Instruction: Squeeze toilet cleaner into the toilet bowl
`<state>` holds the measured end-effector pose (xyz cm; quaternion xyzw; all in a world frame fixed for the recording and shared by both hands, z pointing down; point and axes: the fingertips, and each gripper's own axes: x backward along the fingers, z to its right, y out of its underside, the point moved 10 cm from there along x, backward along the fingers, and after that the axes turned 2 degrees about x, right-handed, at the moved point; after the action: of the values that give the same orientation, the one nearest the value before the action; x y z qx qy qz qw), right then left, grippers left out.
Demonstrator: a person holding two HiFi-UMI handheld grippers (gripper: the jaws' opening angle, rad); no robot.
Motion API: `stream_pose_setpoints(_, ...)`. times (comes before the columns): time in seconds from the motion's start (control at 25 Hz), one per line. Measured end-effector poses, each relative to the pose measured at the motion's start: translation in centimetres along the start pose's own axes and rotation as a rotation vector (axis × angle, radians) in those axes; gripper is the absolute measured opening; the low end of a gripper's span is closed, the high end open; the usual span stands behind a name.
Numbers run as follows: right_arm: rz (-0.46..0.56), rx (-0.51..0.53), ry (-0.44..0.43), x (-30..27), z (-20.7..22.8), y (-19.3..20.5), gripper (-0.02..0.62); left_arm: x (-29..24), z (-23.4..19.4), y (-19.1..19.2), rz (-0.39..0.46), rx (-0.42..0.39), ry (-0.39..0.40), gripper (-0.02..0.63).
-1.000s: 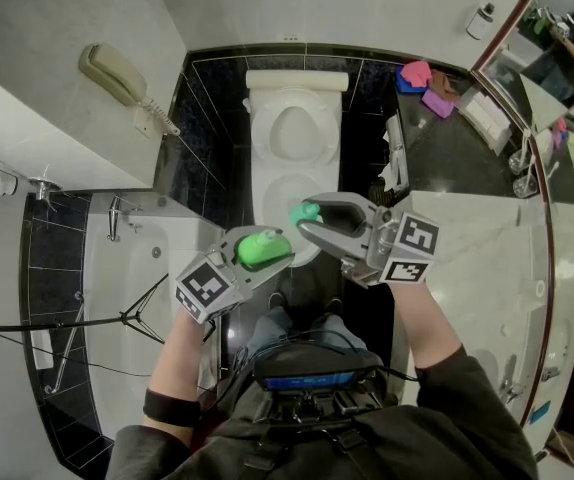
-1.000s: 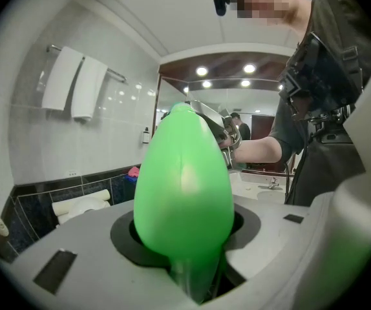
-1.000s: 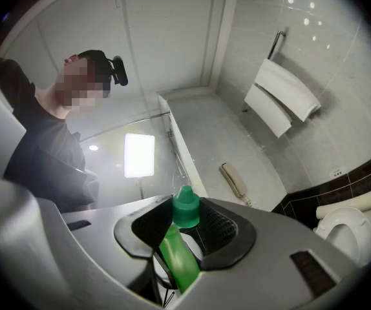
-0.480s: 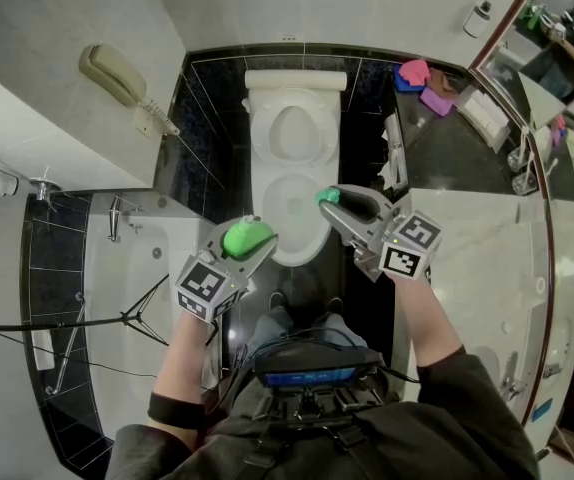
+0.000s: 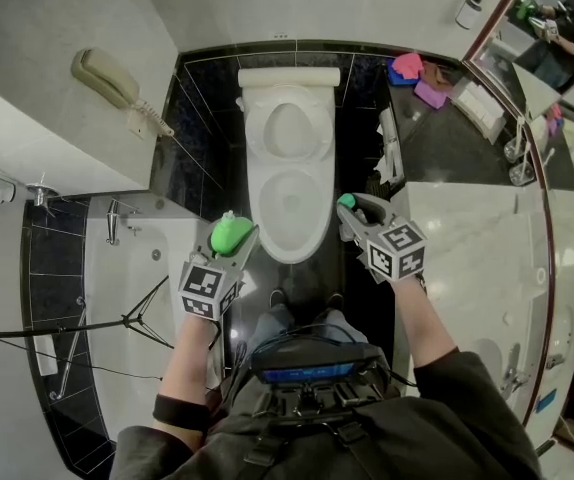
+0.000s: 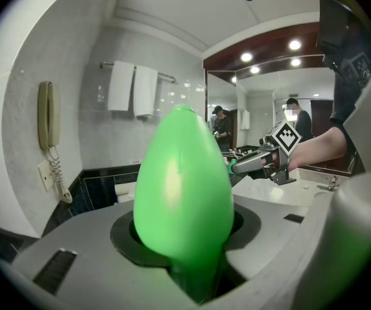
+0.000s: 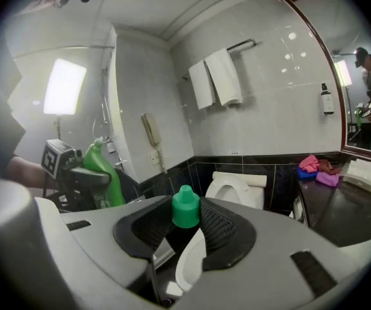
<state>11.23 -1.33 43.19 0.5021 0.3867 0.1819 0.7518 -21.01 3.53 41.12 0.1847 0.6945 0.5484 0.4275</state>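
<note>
Shiny black tiles sit behind the white toilet [image 5: 289, 193], and its smooth oval bowl is open. The left tool [image 5: 229, 246] holds a smooth green bottle [image 6: 182, 186], shaped like an egg, just left of the bowl. The bottle's bottom is hidden inside the tool. The right tool [image 5: 355, 211] pinches a small round green cap [image 7: 185, 207] by the bowl's right side.

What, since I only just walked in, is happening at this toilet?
A person stands facing the open white ceramic toilet bowl. The left gripper is clamped on a green plastic cleaner bottle, held upright beside the bowl. The right gripper pinches a small green plastic cap, apart from the bottle. The bottle is not yet tipped.
</note>
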Motion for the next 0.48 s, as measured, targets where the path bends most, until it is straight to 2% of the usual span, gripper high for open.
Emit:
stream_pose_setpoints(0.12,-0.034,-0.008,0.043,0.4,0.4,1.8,0.144,-0.2,0.0,0.9,-0.011,0.01,-0.021,0.19)
stream_pose_setpoints(0.48,-0.049,-0.058,0.051,1.2,0.5,3.2,0.144,-0.5,0.4,1.6,-0.021,0.017,-0.028,0.19)
